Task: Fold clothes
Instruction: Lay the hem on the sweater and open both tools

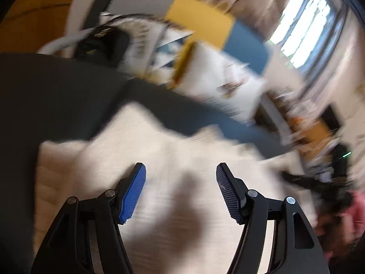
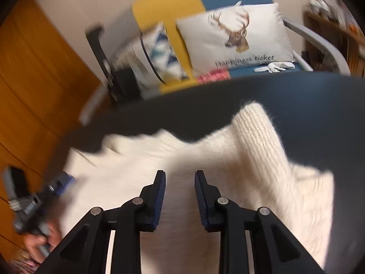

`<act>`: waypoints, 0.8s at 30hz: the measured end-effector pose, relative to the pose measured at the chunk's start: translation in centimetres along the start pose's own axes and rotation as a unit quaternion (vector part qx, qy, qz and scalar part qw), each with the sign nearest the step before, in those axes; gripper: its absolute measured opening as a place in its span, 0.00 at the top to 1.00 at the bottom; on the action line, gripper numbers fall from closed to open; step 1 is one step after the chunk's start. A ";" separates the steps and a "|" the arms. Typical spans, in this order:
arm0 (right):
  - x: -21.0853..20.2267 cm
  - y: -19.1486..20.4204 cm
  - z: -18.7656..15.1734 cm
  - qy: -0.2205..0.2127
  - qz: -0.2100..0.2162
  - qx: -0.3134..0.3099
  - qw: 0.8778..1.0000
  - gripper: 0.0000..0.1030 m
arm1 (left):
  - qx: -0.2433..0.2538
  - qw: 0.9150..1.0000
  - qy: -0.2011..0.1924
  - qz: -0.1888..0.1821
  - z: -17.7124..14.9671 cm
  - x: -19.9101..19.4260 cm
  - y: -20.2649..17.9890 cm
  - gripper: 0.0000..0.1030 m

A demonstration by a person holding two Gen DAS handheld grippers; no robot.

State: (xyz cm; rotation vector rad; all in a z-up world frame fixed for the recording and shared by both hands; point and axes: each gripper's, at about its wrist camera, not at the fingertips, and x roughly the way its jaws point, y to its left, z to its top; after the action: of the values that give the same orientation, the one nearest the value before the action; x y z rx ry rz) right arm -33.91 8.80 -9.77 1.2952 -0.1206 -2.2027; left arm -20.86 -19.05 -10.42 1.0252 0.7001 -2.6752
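While both views blur at the edges, a dark, smooth, round-edged bench [image 2: 308,96] fills most of each, and a cream sweater [image 2: 205,150] lies spread across it. The sweater is a thick, ribbed, fuzzy knit; in the right wrist view one long tube-shaped part, likely a sleeve [image 2: 257,127], lies folded over the body and points toward the bench's far rim. Past that rim stands a chair with a blue seat [image 2: 239,72] and a pale curved arm, bearing a white square cushion [image 2: 235,38] printed with a stag's head and black script, and a smaller cushion patterned in blue triangles. A yellow and blue panel [image 2: 173,2] rises behind, and an orange wooden surface curves along the left.

Only the left wrist view shows a bright barred window [image 1: 305,25] with pale curtains; it renders the sweater [image 1: 159,159] as a soft smear.

The left tool [image 1: 181,191], black with ridged blue pads, stands wide open over the knit, nothing between its pads. The right tool [image 2: 179,198] is open by a narrow gap, also empty, above the sweater. Only the right wrist view catches the left tool from outside, blurred at lower left, a hand [image 2: 41,239] wrapped round its grip.
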 end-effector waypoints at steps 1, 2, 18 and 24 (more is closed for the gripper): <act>0.7 -0.5 -0.1 0.012 -0.024 -0.010 1.000 0.85 | 0.003 1.000 -0.008 -0.008 -0.4 0.1 0.4 0.40; 1.0 -1.3 -0.1 0.014 -0.040 -0.011 0.999 0.88 | -0.001 1.000 -0.015 -0.014 -0.6 -0.2 0.8 0.39; -5.2 -0.8 -5.9 -0.092 0.012 -0.041 0.995 0.79 | -0.011 0.999 -0.022 -0.039 -0.7 -0.6 1.6 0.39; -3.4 -7.0 -6.4 -0.075 -0.035 0.011 0.997 1.00 | -0.019 0.998 -0.025 -0.052 -0.6 -0.7 1.9 0.39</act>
State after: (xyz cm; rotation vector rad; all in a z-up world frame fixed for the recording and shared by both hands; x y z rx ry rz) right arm -30.44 17.71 -13.00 1.1604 -0.1609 -2.3636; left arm -19.32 -20.43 -11.00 0.9331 0.8123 -2.7525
